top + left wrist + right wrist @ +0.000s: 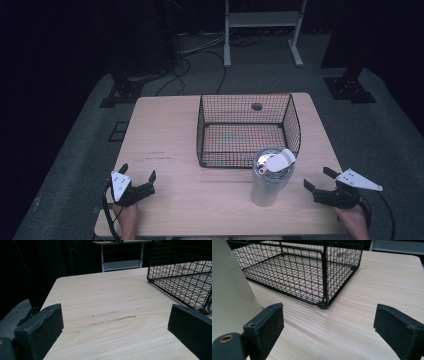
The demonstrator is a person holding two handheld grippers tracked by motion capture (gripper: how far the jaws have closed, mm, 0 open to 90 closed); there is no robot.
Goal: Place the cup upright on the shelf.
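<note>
A steel tumbler (270, 177) with a white flip lid stands upright on the wooden table (165, 130), just in front of the black wire basket (248, 129). My left gripper (136, 174) rests open near the front left corner, with bare wood between its jaws (113, 322). My right gripper (319, 179) is open at the front right, a short way right of the tumbler. In the right gripper view the tumbler's pale wall (229, 290) fills the left side, and the basket's near corner (324, 303) lies ahead of the open gripper (329, 322).
The basket (185, 277) holds nothing I can see. A round hole (257, 106) sits in the tabletop behind it. Beyond the table are a white frame stand (262, 22), cables and dark stand bases on grey floor.
</note>
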